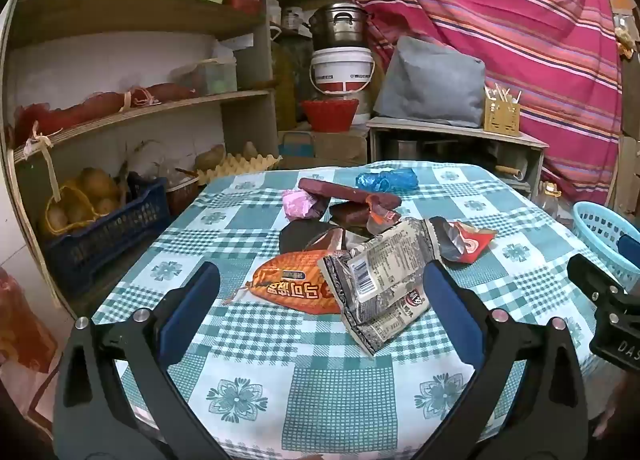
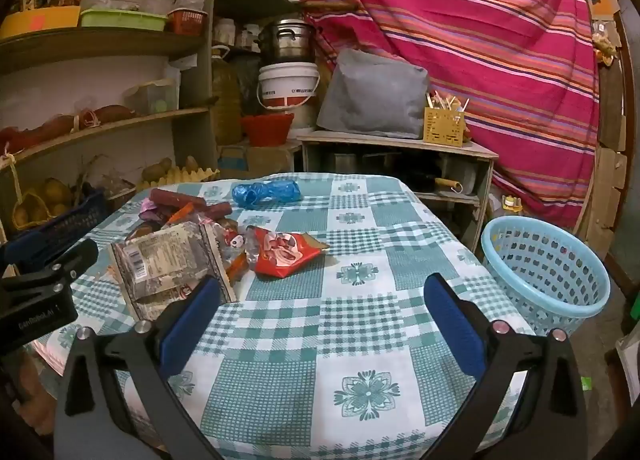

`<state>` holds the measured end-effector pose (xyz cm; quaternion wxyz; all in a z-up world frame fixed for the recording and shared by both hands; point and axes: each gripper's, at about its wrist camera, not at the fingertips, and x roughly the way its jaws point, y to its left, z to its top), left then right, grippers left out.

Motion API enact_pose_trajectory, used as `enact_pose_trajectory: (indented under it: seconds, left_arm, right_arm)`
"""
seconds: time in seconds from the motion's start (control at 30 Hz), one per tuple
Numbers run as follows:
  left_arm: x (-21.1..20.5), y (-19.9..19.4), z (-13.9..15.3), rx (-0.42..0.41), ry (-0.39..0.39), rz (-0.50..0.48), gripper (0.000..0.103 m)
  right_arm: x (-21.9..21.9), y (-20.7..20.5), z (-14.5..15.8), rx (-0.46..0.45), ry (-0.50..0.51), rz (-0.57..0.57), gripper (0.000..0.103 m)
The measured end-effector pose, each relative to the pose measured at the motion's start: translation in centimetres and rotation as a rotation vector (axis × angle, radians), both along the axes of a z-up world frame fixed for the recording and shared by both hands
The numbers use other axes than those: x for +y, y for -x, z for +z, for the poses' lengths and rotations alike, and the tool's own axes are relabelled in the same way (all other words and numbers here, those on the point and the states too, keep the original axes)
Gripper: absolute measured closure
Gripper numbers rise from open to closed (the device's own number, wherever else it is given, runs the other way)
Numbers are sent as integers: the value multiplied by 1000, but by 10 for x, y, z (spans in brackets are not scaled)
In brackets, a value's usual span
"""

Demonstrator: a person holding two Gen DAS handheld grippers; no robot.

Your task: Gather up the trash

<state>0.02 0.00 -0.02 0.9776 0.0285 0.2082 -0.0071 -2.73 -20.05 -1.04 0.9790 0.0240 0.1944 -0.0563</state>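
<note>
A pile of trash lies on the checked tablecloth (image 1: pixel 320 380): an orange wrapper (image 1: pixel 296 292), a grey printed wrapper (image 1: pixel 380 280), a red wrapper (image 1: pixel 468 246), a long maroon wrapper (image 1: pixel 348 192), a pink crumpled piece (image 1: pixel 298 204) and a blue plastic bag (image 1: pixel 386 180). My left gripper (image 1: pixel 322 276) hovers open just before the orange and grey wrappers, touching neither. My right gripper (image 2: pixel 322 292) is open over bare cloth (image 2: pixel 360 228), with the grey wrapper (image 2: pixel 172 260) at its left finger and the red wrapper (image 2: pixel 284 252) ahead. A light blue basket (image 2: pixel 548 272) stands right of the table.
Wooden shelves (image 1: pixel 140 108) with crates, potatoes and an egg tray line the left. A low cabinet (image 2: pixel 400 148) with a grey cushion stands behind the table, before a striped pink curtain (image 2: pixel 460 40). A white bucket (image 1: pixel 342 70) and a pot are stacked at the back.
</note>
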Motion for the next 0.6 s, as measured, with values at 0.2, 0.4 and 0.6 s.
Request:
enact_pose_trajectory:
  seconds: [0.2, 0.4, 0.6]
  left_arm:
    - [0, 1, 1, -10, -1, 4, 5]
    - [0, 0, -1, -5, -2, 6, 5]
    - [0, 0, 0, -4, -1, 5, 5]
  right_arm:
    - [0, 1, 0, -7, 3, -2, 4]
    - [-1, 0, -1, -2, 3, 0, 4]
    - [-2, 2, 2, -3, 5, 0, 4]
